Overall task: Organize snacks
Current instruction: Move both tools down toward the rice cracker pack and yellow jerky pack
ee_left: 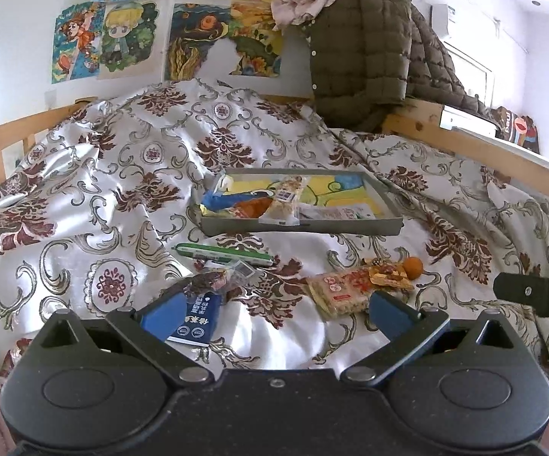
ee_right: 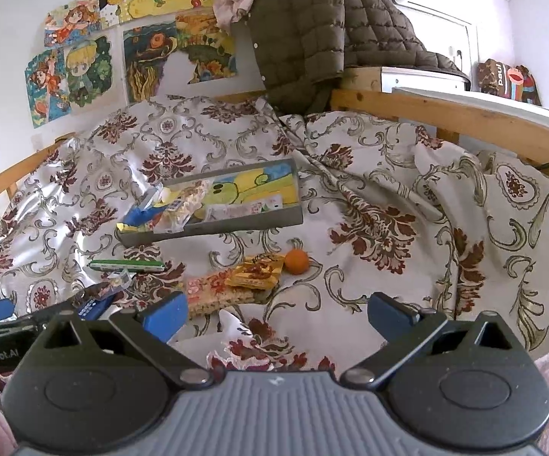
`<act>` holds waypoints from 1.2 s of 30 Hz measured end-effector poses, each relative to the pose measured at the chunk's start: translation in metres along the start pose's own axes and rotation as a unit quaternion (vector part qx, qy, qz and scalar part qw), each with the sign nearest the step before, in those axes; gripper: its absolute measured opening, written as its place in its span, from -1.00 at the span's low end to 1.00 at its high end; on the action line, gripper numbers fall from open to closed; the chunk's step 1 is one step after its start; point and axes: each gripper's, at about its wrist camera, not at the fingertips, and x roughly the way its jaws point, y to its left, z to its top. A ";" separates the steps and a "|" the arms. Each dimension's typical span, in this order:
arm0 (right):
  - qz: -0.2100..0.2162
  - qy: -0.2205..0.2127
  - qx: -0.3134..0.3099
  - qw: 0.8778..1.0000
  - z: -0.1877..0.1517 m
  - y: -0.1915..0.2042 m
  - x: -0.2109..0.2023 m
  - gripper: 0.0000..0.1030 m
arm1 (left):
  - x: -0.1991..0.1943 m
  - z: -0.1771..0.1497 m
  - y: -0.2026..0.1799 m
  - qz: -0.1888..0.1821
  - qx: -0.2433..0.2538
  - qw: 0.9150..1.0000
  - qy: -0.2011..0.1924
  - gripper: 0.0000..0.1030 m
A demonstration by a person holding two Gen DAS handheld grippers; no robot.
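Observation:
A grey shallow box (ee_left: 301,227) (ee_right: 236,224) holding several snack packets sits mid-bed. In front of it lie a green stick pack (ee_left: 225,252) (ee_right: 126,265), a dark clear-wrapped snack (ee_left: 217,279), a blue packet (ee_left: 196,323), a rice-cracker pack (ee_left: 339,292) (ee_right: 213,298), a yellow-red packet (ee_left: 388,275) (ee_right: 255,271) and a small orange (ee_left: 413,267) (ee_right: 296,261). My left gripper (ee_left: 274,313) is open over the quilt, its left finger next to the blue packet. My right gripper (ee_right: 278,315) is open and empty, just before the cracker pack.
A patterned quilt (ee_left: 122,190) covers the bed. Wooden rails (ee_left: 483,144) (ee_right: 445,114) run along the sides. An olive puffer jacket (ee_left: 365,53) (ee_right: 305,30) hangs at the back. The other gripper shows at the right edge of the left wrist view (ee_left: 536,296) and at the left edge of the right wrist view (ee_right: 5,330).

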 end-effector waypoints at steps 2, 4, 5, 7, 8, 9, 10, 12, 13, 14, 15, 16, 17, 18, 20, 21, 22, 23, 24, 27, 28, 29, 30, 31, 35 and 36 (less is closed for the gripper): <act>0.000 0.003 -0.002 1.000 0.000 0.001 0.001 1.00 | 0.000 0.000 0.001 0.001 -0.004 1.000 0.000 0.99; 0.000 0.006 -0.005 1.000 0.000 0.002 0.002 1.00 | 0.000 0.000 0.001 0.003 -0.005 1.000 0.002 0.99; 0.000 0.008 -0.006 1.000 0.000 0.002 0.003 1.00 | 0.000 0.001 0.002 0.003 -0.006 1.000 0.002 0.99; -0.001 0.011 -0.007 1.000 0.000 0.002 0.005 1.00 | 0.001 0.001 0.001 0.004 -0.004 1.000 0.004 0.99; -0.002 0.013 -0.008 1.000 -0.001 0.003 0.006 1.00 | 0.001 0.001 0.001 0.004 -0.002 1.000 0.004 0.99; -0.003 0.015 -0.008 1.000 -0.001 0.003 0.006 1.00 | 0.002 0.002 0.001 0.004 -0.001 1.000 0.005 0.99; -0.003 0.016 -0.008 1.000 -0.001 0.004 0.007 1.00 | 0.002 0.002 0.001 0.004 0.000 1.000 0.005 0.99; -0.004 0.019 -0.008 1.000 -0.001 0.004 0.008 1.00 | 0.004 0.002 0.000 0.003 0.002 1.000 0.008 0.99; -0.004 0.021 -0.009 1.000 -0.001 0.004 0.008 1.00 | 0.005 0.001 -0.001 0.003 0.003 1.000 0.008 0.99; -0.004 0.022 -0.009 1.000 -0.001 0.003 0.008 1.00 | 0.006 0.002 -0.001 0.003 0.004 1.000 0.009 0.99; -0.005 0.023 -0.009 1.000 -0.001 0.004 0.009 1.00 | 0.007 0.002 -0.001 0.004 0.005 1.000 0.010 0.99; -0.006 0.024 -0.009 1.000 -0.001 0.004 0.009 1.00 | 0.008 0.002 -0.002 0.004 0.006 1.000 0.011 0.99; -0.006 0.025 -0.009 1.000 0.000 0.004 0.009 1.00 | 0.008 0.002 -0.002 0.004 0.005 1.000 0.012 0.99; -0.006 0.026 -0.009 1.000 0.000 0.004 0.010 1.00 | 0.009 0.002 -0.002 0.004 0.005 1.000 0.013 0.99; -0.006 0.030 -0.008 1.000 0.000 0.004 0.011 1.00 | 0.012 0.003 -0.001 0.003 0.006 1.000 0.018 0.99; -0.006 0.032 -0.007 0.999 0.001 0.004 0.012 1.00 | 0.013 0.003 -0.001 0.003 0.006 1.000 0.020 0.99; -0.006 0.035 -0.006 0.999 0.001 0.003 0.013 1.00 | 0.015 0.004 -0.001 0.003 0.006 1.000 0.022 0.99; -0.007 0.039 -0.005 0.999 0.002 0.003 0.015 1.00 | 0.016 0.005 0.000 0.003 0.007 1.000 0.022 0.99; -0.008 0.042 -0.004 0.999 0.003 0.002 0.017 1.00 | 0.019 0.007 0.000 0.003 0.008 1.000 0.023 0.99; -0.009 0.059 -0.002 0.998 0.006 0.001 0.024 1.00 | 0.026 0.013 0.002 0.006 0.017 0.999 0.026 0.99; -0.010 0.064 -0.001 0.998 0.007 0.001 0.027 1.00 | 0.029 0.015 0.002 0.008 0.021 0.999 0.027 0.99; -0.010 0.067 -0.001 0.998 0.007 0.001 0.028 1.00 | 0.031 0.016 0.002 0.009 0.024 0.999 0.027 0.99; -0.010 0.069 -0.002 0.998 0.007 0.001 0.030 1.00 | 0.034 0.017 0.002 0.010 0.028 0.999 0.029 0.99; -0.008 0.071 -0.003 0.997 0.008 0.002 0.032 1.00 | 0.037 0.019 0.002 0.011 0.030 0.999 0.031 0.99; -0.002 0.081 -0.017 0.997 0.013 0.005 0.042 1.00 | 0.050 0.024 0.000 0.003 0.039 0.998 0.042 0.99; 0.001 0.082 -0.021 0.996 0.015 0.005 0.045 1.00 | 0.055 0.026 -0.002 0.002 0.046 0.998 0.045 0.99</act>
